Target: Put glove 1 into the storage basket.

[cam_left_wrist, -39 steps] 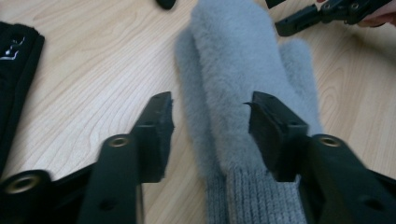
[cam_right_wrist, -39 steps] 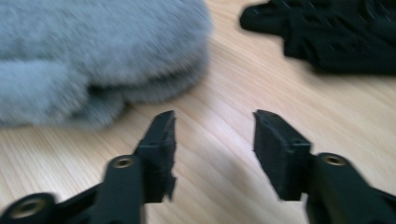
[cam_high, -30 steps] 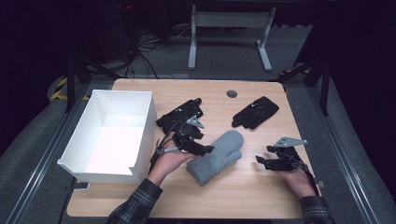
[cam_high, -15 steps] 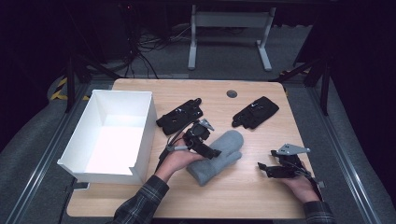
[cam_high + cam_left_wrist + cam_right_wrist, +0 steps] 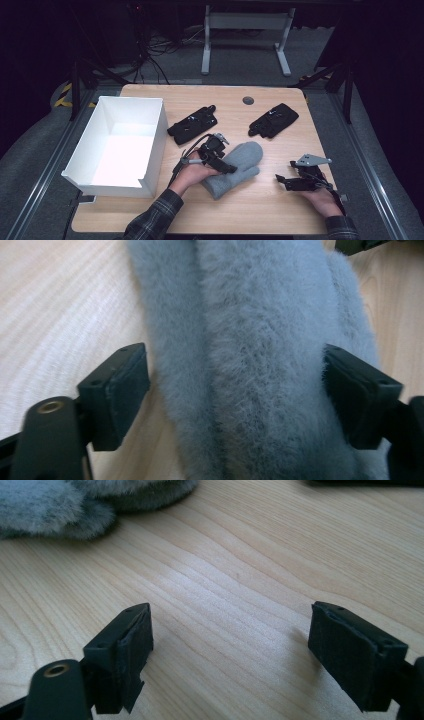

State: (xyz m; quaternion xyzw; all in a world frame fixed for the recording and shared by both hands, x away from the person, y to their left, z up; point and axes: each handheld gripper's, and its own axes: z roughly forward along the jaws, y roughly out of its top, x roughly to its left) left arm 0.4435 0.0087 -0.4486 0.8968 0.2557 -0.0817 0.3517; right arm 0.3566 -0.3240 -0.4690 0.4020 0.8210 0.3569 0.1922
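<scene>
Our left gripper (image 5: pixel 235 390) straddles the grey fleece mitten (image 5: pixel 235 167) lying mid-table, its jaws spread either side of the fleece after just closing a little; whether the pads press it, we cannot tell. Our right gripper (image 5: pixel 230 655) rests wide open over bare wooden table (image 5: pixel 260 210), mitten well apart.

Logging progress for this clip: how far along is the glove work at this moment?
Nothing looks done: the white box holds nothing, and both black gloves lie on the table. In hand: the left gripper straddles the grey mitten, its jaws just closing in, the left-hand pad apart from the fur. The right gripper hangs open over bare wood. Gripping and moving it remain.
</scene>
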